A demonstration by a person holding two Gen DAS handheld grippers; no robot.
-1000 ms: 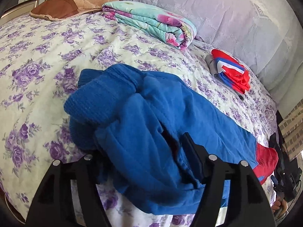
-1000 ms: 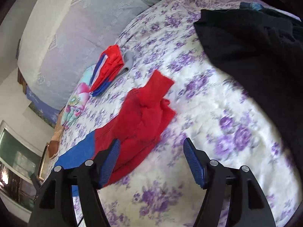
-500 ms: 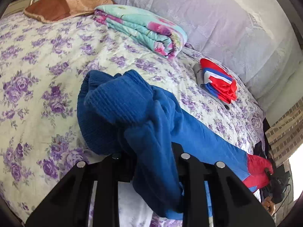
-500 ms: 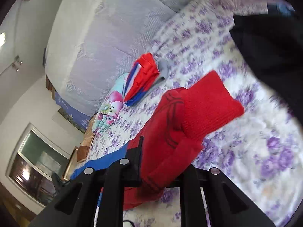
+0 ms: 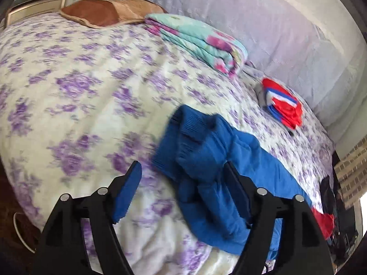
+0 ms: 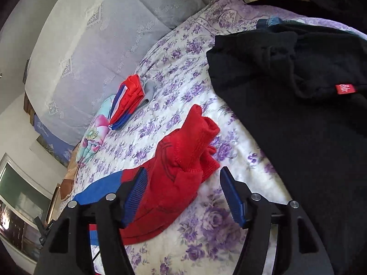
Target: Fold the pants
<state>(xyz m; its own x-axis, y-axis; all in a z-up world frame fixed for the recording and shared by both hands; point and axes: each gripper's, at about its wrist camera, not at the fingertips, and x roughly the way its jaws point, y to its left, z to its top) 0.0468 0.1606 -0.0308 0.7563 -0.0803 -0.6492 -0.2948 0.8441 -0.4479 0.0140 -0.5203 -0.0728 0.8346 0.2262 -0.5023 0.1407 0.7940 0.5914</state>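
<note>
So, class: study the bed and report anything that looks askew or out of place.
The blue-and-red knit pants lie rumpled on the purple-flowered bedspread, their blue end bunched and their red end crumpled. A black garment sprawls unfolded nearby.

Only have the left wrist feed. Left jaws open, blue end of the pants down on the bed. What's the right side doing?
Observer: The right gripper is open too, jaws wide apart and gripping nothing.
Operator: Where's the red end?
Observer: The red leg end lies bunched on the bed, reaching in between the jaws.
Operator: Anything crowding it?
Observer: A black garment with a small red tag lies to the right, apart from the red fabric.
</note>
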